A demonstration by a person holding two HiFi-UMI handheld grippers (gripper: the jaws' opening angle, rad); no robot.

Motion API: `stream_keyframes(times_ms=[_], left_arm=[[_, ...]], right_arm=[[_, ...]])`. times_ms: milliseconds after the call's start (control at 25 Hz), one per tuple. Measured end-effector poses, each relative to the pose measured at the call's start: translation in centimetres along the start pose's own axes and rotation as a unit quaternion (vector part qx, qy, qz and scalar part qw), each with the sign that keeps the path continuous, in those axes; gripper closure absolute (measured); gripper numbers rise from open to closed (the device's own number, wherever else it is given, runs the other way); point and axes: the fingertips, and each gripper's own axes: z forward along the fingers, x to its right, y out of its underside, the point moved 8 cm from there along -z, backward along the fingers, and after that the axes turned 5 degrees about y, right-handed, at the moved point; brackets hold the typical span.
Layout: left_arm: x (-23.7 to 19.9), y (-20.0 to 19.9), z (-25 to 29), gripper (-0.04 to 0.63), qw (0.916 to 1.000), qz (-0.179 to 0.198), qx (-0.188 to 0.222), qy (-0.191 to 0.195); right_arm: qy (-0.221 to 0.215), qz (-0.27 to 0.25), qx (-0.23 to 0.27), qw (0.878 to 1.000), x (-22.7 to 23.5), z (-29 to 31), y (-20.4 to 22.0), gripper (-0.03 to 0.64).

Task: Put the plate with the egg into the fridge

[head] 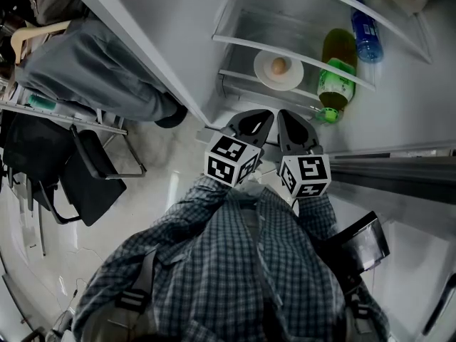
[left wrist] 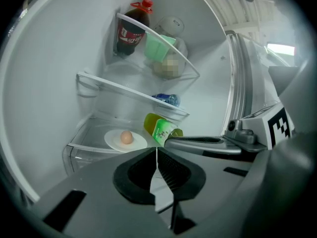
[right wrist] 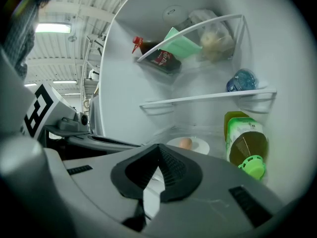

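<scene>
Closest to my head camera is the checked shirt (head: 242, 276) (sleeves and chest fill the frame's 6 o'clock half). Just beyond it the two tongs sit side by side, marker cubes nearly touching. The left tongs (head: 251, 123) are pressed together with nothing between them; in their own view the dark pads meet in one thin seam (left wrist: 157, 151). The right tongs (head: 293, 127) are likewise closed on nothing, tips meeting at the top (right wrist: 158, 148).

The plate (head: 278, 71) lies inside the fridge on the bottom shelf (head: 246, 23), at 12 o'clock from both tongs and well clear of them. The egg (head: 279, 65) rests near its middle. At the plate's 3 o'clock a green tea bottle (head: 336, 73) lies tilted, green cap toward me, close beside the plate's rim. One shelf up, a blue-capped bottle (head: 366, 35) lies on its side. On the top shelf I see a cola bottle (left wrist: 130, 31) leaning at 11 o'clock, with a green tub (left wrist: 159, 46) beside it.
</scene>
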Motion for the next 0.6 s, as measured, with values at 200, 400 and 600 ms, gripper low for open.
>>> stream_keyframes(times_ms=[200,400,600], left_arm=[[0.29,0.02,-0.03,0.577,1.0,-0.001,0.001,0.0],[0.49,0.1,-0.15,0.578,1.0,-0.004,0.0,-0.001],[0.89,0.19,-0.15,0.577,1.0,-0.006,-0.003,-0.001]], right_arm=[[0.0,-0.002,-0.001,1.0,0.08,-0.33,0.22,0.611],[-0.002,0.0,-0.007,1.0,-0.14,-0.62,0.36,0.611],[-0.004,0.009,-0.011,1.0,-0.06,-0.92,0.56,0.611]])
